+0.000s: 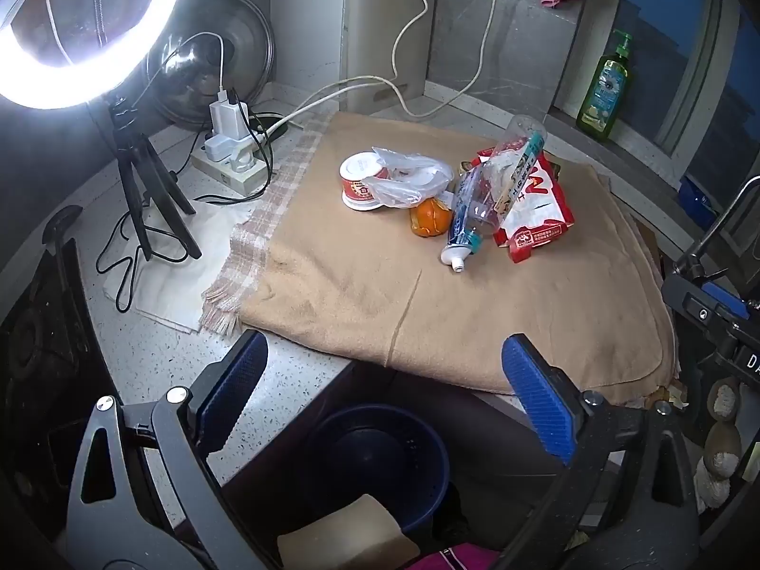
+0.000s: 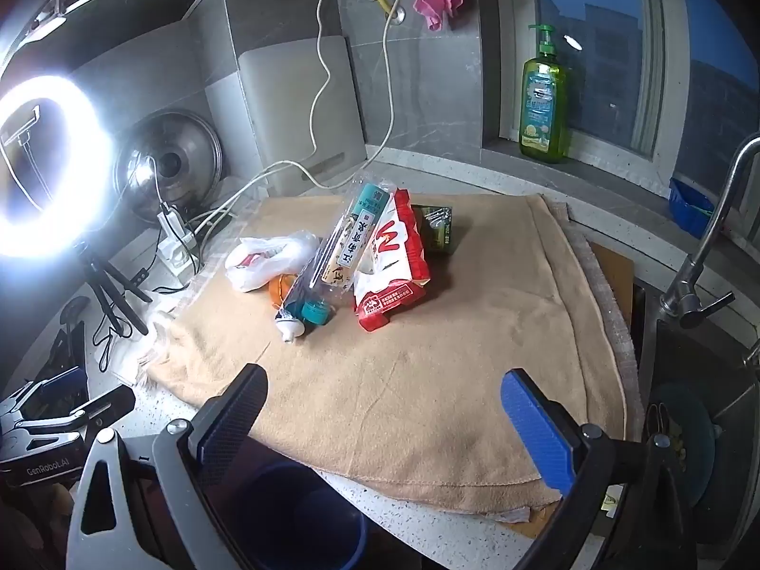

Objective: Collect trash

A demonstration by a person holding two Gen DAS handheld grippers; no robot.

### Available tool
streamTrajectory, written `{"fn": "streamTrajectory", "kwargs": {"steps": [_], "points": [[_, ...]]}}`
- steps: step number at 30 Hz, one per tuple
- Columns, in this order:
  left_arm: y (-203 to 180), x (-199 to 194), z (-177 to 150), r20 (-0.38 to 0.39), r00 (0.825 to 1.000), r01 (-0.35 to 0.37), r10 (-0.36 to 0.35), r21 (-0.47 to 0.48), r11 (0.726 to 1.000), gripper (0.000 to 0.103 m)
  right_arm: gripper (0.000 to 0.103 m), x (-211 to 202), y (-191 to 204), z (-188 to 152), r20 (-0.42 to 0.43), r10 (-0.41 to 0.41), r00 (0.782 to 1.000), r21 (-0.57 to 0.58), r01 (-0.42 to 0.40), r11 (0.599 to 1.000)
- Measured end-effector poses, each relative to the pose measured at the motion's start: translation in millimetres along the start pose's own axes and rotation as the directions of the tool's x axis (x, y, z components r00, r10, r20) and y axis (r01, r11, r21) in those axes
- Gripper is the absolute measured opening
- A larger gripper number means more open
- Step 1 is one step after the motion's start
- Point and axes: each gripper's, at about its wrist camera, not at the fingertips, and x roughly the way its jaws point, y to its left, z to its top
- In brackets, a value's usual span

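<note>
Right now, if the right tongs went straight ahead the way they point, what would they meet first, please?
Probably bare tan towel: the open right tongs aim down at it, short of the trash pile. The red-and-white packet lies farther along, though depth is unclear.

Both wrist views look steeply down from the counter's near edge, sharing the tan towel point(image 1: 427, 304).

— Anything you can actually read from here?

— "GenRobot.AI", white on the dark body of the left gripper point(image 2: 52, 432), seen at the far left of the right tongs' view. On the other tool at the right edge of the left tongs' view, just "DA" before it cuts off.

— And the rubbish ahead of the tongs?

— The red and white packet point(image 2: 394, 266) has a big red "W". The clear bottle point(image 2: 351, 242) leaning on it carries Chinese print I can't make out.
</note>
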Motion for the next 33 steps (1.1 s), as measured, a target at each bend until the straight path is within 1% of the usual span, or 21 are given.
{"fn": "streamTrajectory", "kwargs": {"steps": [10,14,19,33], "points": [[1,0,0,-0.003,1.0,0.004,-0.004,0.004,1.0,0.101,0.1,-2,-6,7,0.004,0.0,1.0,0.003,0.0,1.0],[-3,1,0,-0.002,1.0,0.008,-0.008,0.008,1.0,0.101,0.1,0,-6,0,0.007,-0.003,1.0,0.008,0.003,1.0],[-9,-2,3,-0.002,1.0,0.005,-0.005,0.014,1.0,0.101,0.1,-3,-14,2,0.006,0.002,1.0,0.015,-0.002,1.0],[-14,-3,6,0.005,1.0,0.007,-0.007,0.023,1.0,0.101,0.1,-4,-15,3,0.005,0.005,1.0,0.019,-0.005,1.0]]}}
